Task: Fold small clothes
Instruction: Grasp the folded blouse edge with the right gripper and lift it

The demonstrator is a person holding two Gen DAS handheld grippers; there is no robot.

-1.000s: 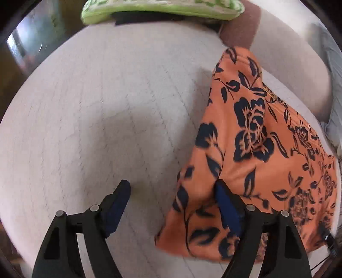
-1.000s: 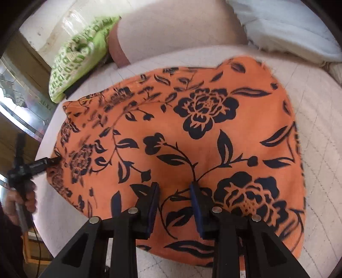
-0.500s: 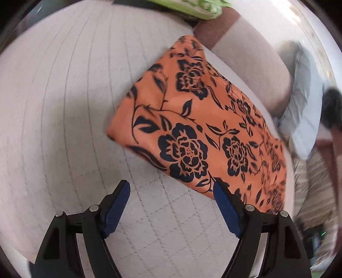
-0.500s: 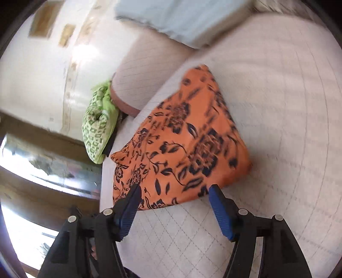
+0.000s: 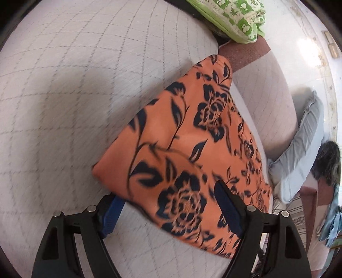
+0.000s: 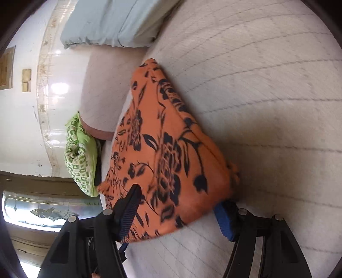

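Note:
An orange garment with dark floral print (image 5: 188, 136) lies folded on the quilted white cushion (image 5: 74, 85). My left gripper (image 5: 168, 207) is open wide astride its near corner: the left finger (image 5: 111, 211) is tucked partly under the cloth edge and the right finger (image 5: 226, 203) lies over the fabric. In the right wrist view the same garment (image 6: 162, 145) fills the middle. My right gripper (image 6: 177, 213) is open across its near end, with the left finger (image 6: 130, 205) on top of the cloth and the right finger (image 6: 224, 218) at its edge.
A green patterned pillow (image 5: 230, 17) (image 6: 81, 156) sits at the far end of the cushion. A pale padded backrest (image 5: 267, 96) runs along one side, and a grey-blue cushion (image 5: 303, 136) (image 6: 111, 23) leans on it. Bare quilted surface (image 6: 267, 107) lies beside the garment.
The right gripper's jaws went from narrow on the cloth to wide apart. Both grippers rolled, drew back, then came in until the folded garment's ends lie between their fingers.

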